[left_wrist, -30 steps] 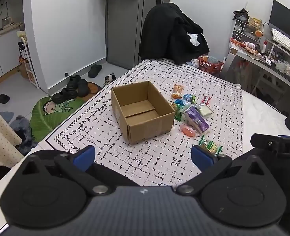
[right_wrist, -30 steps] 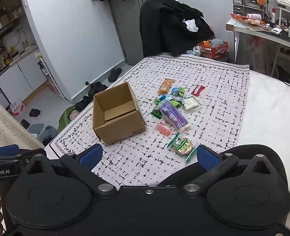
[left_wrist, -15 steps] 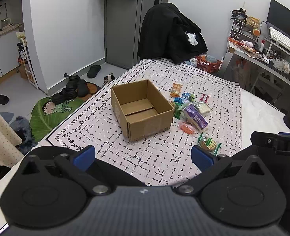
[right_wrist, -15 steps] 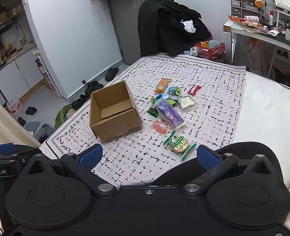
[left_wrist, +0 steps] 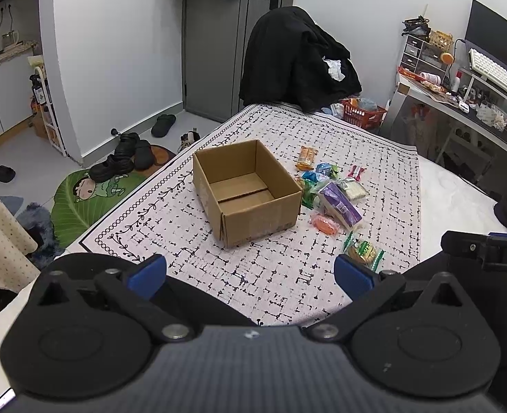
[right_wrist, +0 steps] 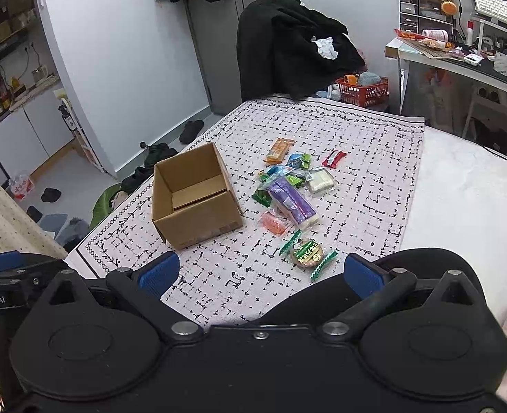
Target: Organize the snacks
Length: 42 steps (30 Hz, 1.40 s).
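Note:
An open, empty cardboard box [left_wrist: 248, 191] [right_wrist: 195, 196] stands on a patterned cloth [left_wrist: 260, 275]. Several snack packets lie right of it: a purple pack [left_wrist: 341, 203] [right_wrist: 293, 201], an orange pouch [left_wrist: 324, 223], an orange bar [right_wrist: 279, 149], a red packet [right_wrist: 334, 157], a white pack [right_wrist: 320, 179] and a round green-wrapped snack [left_wrist: 363, 251] [right_wrist: 306, 254] nearest me. My left gripper [left_wrist: 250, 275] is open and empty, held above the cloth's near edge. My right gripper [right_wrist: 258, 272] is open and empty, just short of the green-wrapped snack.
The cloth lies on a white bed [right_wrist: 466, 189]. A chair draped in black clothes [left_wrist: 298, 58] stands beyond the far end, with a red basket [left_wrist: 363, 113] beside it. A cluttered desk [right_wrist: 460, 58] is at right. Shoes and a green mat [left_wrist: 92, 192] lie on the floor at left.
Both grippers have drawn back and up a little, so the box and snacks look slightly farther away. Both stay open. Nothing on the cloth has moved.

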Each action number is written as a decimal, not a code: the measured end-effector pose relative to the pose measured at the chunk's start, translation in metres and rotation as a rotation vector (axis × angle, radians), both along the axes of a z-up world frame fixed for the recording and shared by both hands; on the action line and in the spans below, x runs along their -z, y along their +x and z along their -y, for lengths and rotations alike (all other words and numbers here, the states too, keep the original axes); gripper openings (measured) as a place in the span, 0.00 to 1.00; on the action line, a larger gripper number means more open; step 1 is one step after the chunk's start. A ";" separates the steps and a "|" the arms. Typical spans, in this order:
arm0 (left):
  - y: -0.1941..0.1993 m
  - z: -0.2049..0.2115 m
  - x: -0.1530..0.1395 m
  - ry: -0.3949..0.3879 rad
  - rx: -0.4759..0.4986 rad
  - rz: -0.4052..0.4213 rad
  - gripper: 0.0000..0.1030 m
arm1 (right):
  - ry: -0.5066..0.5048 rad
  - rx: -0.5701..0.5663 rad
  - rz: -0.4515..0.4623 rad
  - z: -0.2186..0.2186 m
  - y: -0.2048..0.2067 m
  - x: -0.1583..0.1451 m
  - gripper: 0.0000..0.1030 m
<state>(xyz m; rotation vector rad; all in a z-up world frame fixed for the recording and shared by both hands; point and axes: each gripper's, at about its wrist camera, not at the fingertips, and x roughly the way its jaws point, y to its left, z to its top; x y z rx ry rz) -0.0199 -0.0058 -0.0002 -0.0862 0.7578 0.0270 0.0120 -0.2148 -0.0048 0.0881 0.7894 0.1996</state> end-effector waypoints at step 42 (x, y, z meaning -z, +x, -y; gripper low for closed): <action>0.007 0.010 0.000 0.002 0.031 -0.013 1.00 | -0.015 -0.007 -0.013 0.006 0.009 0.006 1.00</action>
